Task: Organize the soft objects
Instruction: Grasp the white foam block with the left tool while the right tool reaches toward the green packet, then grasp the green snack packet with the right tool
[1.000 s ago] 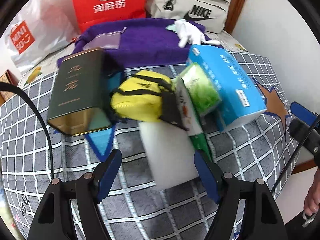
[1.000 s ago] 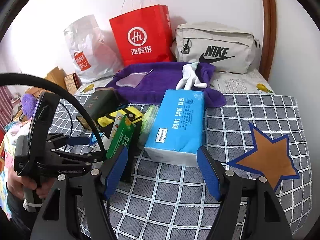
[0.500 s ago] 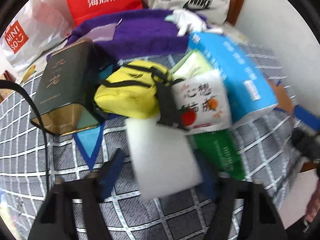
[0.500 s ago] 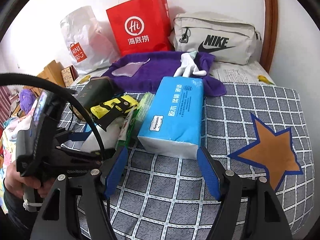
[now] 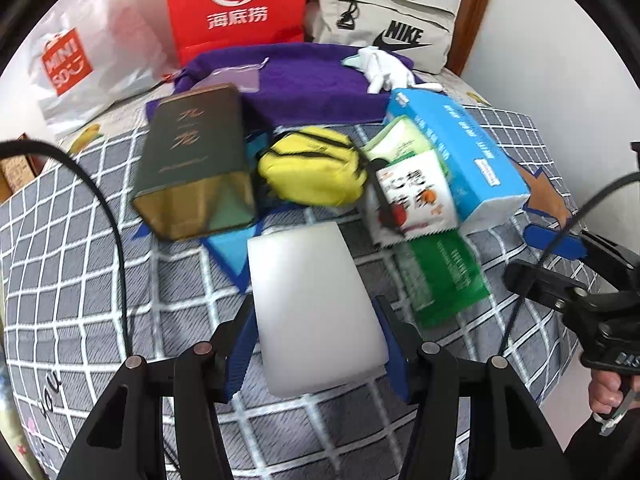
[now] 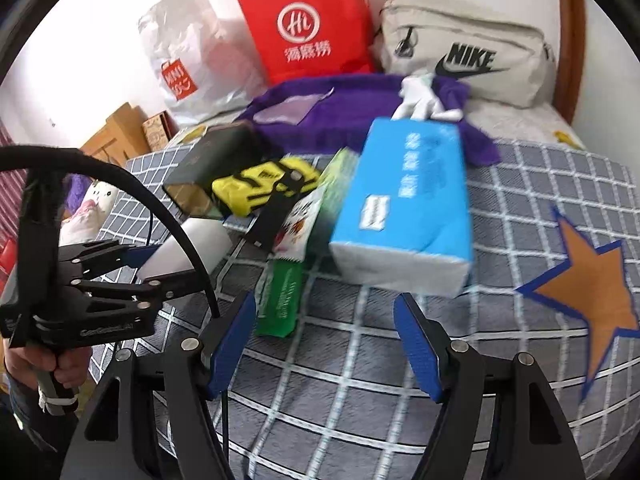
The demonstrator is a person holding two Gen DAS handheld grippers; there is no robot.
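Note:
A white foam block (image 5: pixel 316 304) sits between the blue pads of my left gripper (image 5: pixel 316 354), which is shut on it; it also shows in the right wrist view (image 6: pixel 188 248). Beyond it lie a yellow pouch (image 5: pixel 312 170), a snack packet (image 5: pixel 416 200), a green packet (image 5: pixel 444 276), a blue tissue pack (image 5: pixel 460 152) and a dark green tin (image 5: pixel 192 160). My right gripper (image 6: pixel 324 344) is open and empty, just in front of the blue tissue pack (image 6: pixel 404 204) and beside the green packet (image 6: pixel 280 300).
A purple towel (image 5: pixel 304 80) with a white glove (image 5: pixel 380 68) lies at the back of the checked bed cover (image 6: pixel 360 380). Behind stand a red paper bag (image 5: pixel 236 4), a white plastic bag (image 5: pixel 84 60) and a grey Nike bag (image 5: pixel 384 20). Boxes stand left of the bed (image 6: pixel 120 132).
My left gripper moved forward around the white foam block and closed on it. The snack packet tipped over flat. My right gripper moved closer to the blue tissue pack.

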